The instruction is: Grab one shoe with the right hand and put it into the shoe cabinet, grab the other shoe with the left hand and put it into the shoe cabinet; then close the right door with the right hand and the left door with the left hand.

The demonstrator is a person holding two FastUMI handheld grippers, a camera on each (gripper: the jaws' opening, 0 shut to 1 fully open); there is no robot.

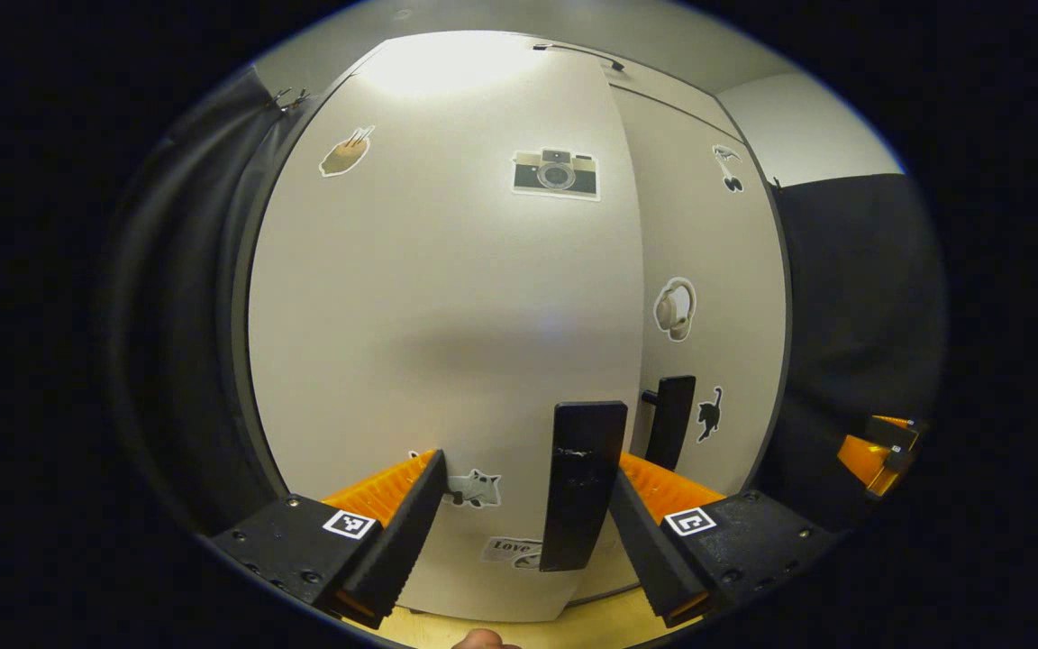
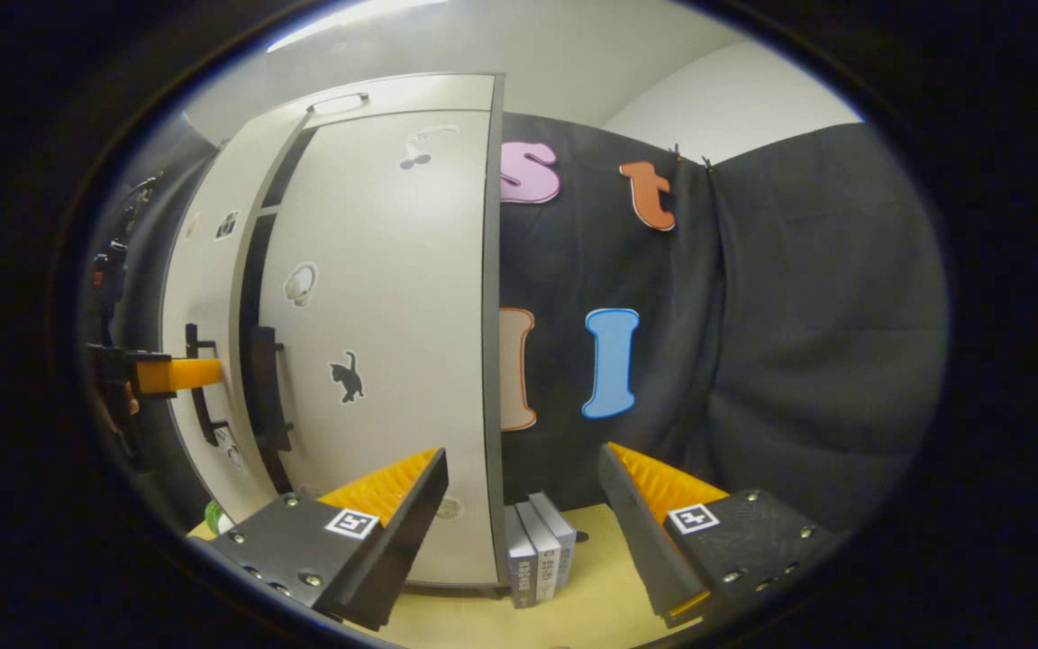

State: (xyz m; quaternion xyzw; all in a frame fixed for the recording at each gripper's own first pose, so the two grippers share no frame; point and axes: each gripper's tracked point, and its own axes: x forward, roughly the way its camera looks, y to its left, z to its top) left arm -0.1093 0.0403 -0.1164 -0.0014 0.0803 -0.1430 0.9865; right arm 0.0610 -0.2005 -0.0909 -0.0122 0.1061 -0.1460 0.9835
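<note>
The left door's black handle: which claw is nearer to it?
Left. The left claw sits open right at the left door's handle; the right claw hangs off past the right door's outer edge.

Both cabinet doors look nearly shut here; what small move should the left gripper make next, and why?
Probably a short push forward: the left gripper is open around the left door handle, and the right gripper view shows a dark gap between that door and the right door.

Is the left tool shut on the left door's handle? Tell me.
No: in the left gripper view the left tool is open, and the left door's handle stands between its fingers without being clamped.
</note>
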